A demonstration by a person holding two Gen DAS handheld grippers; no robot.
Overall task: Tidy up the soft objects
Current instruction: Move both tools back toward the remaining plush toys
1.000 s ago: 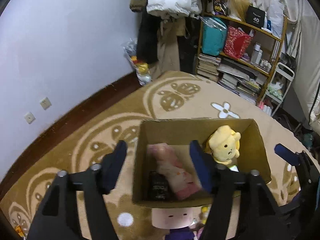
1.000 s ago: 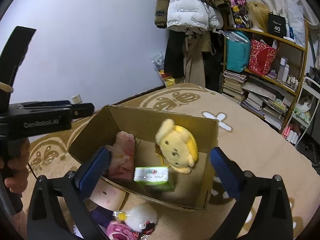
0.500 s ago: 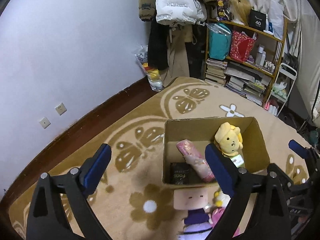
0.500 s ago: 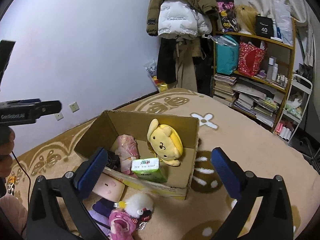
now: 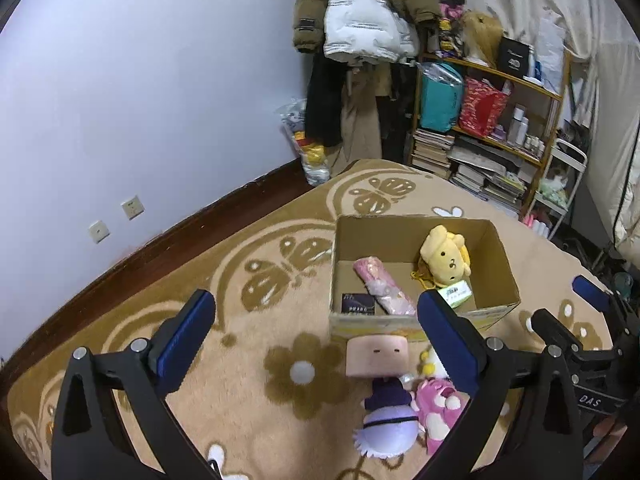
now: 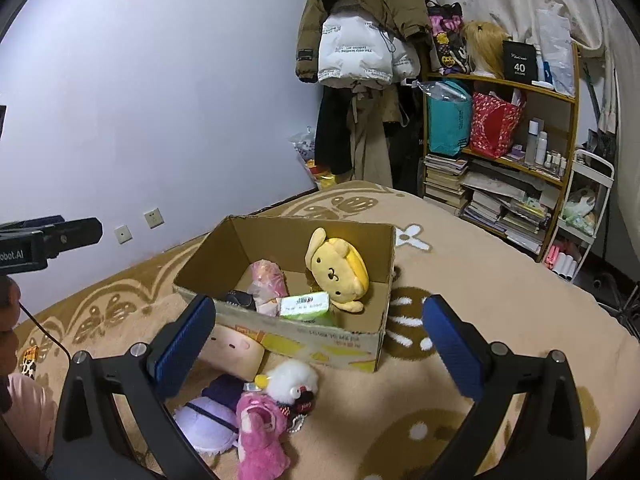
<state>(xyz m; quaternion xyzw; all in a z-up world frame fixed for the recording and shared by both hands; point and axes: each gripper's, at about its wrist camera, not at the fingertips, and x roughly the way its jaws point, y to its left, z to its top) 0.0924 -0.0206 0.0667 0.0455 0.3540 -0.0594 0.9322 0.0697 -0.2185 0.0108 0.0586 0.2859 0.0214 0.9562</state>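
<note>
An open cardboard box (image 5: 502, 264) (image 6: 382, 276) stands on the patterned carpet. Inside are a yellow dog plush (image 5: 444, 254) (image 6: 338, 270), a pink wrapped roll (image 5: 382, 286) (image 6: 266, 278), a green tissue pack (image 5: 454, 293) (image 6: 305, 305) and a dark packet (image 5: 358, 304). In front of the box lie a peach square-headed doll (image 5: 377, 357) (image 6: 236, 350), a purple plush (image 5: 386, 426) (image 6: 206, 426), a pink plush (image 5: 436, 406) (image 6: 260, 426) and a white fluffy toy (image 6: 290, 378). My left gripper (image 5: 316, 340) and right gripper (image 6: 320, 346) are both open and empty above the floor toys.
A bookshelf (image 5: 492, 136) (image 6: 504, 152) with bags, books and bottles stands at the back right. Coats (image 5: 360, 40) hang beside it. A plastic bag (image 5: 306, 148) sits by the wall. A white cart (image 6: 584, 208) is at the far right.
Both grippers have pulled back and up from the box. The left gripper has opened wide. The yellow plush now rests in the box against the far wall.
</note>
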